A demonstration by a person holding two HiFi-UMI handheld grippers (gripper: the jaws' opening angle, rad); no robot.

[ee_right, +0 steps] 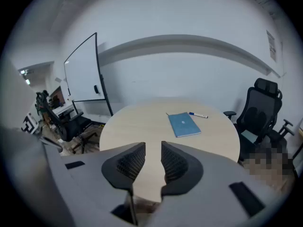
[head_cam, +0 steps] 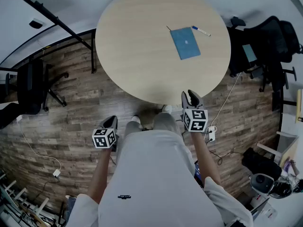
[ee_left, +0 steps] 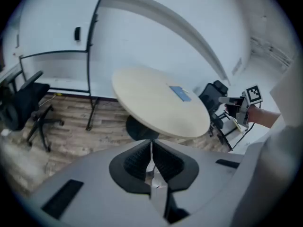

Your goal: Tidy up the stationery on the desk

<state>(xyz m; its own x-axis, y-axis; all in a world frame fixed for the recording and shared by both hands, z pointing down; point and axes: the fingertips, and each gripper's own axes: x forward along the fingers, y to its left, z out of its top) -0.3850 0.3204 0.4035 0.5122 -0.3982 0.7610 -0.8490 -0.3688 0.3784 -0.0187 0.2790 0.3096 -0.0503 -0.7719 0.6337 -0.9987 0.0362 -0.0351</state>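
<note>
A blue notebook (head_cam: 185, 42) (ee_right: 184, 125) (ee_left: 180, 93) lies on the far right part of the round beige table (head_cam: 142, 56). A white marker with a blue cap (head_cam: 201, 30) (ee_right: 198, 115) lies just beyond it, and a thin dark pen (head_cam: 168, 28) rests at the notebook's far left corner. My right gripper (head_cam: 191, 98) (ee_right: 153, 160) hovers at the table's near edge, jaws a narrow gap apart and empty. My left gripper (head_cam: 111, 123) (ee_left: 151, 150) hangs lower over the floor, short of the table, its jaws pressed together on nothing.
Black office chairs stand to the table's right (head_cam: 265, 41) (ee_right: 260, 112) and on the left (head_cam: 33, 86). A whiteboard on a black stand (ee_right: 85, 74) is behind left. A power strip with cables (head_cam: 210, 134) lies on the wood floor near my right side.
</note>
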